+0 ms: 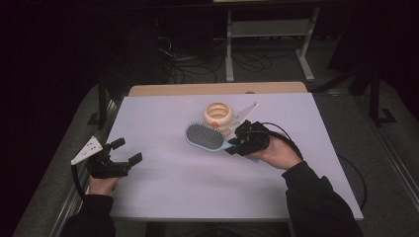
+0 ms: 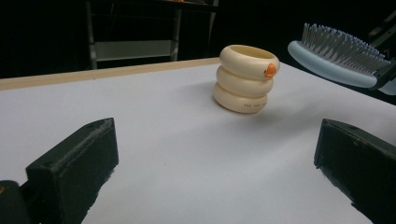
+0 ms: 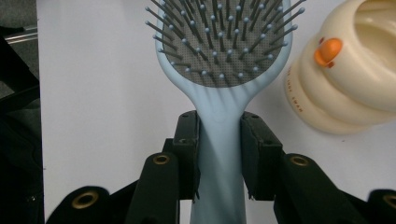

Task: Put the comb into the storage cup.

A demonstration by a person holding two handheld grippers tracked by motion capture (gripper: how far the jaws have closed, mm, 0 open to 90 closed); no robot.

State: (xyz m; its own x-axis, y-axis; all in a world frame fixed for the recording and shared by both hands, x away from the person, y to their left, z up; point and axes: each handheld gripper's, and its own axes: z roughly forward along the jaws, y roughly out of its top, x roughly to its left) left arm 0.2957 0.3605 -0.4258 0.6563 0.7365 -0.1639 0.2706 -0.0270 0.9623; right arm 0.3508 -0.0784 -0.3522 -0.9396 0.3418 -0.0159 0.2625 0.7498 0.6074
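My right gripper clamps the light-blue hairbrush by its handle, bristles up, above the white table beside the cream ringed cup; my left gripper gapes wide, holding nothing.

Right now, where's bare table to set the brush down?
Free: the wide white stretch between the left gripper and the hairbrush, and the near strip of the table. Crowded: around the cream ringed cup, close beside the brush held in the right gripper.

Brush: pale blue body, grey pad w/ dotted grid, grey pins. Cup: cream, orange beak. Table: white, tan far edge. Grippers black.
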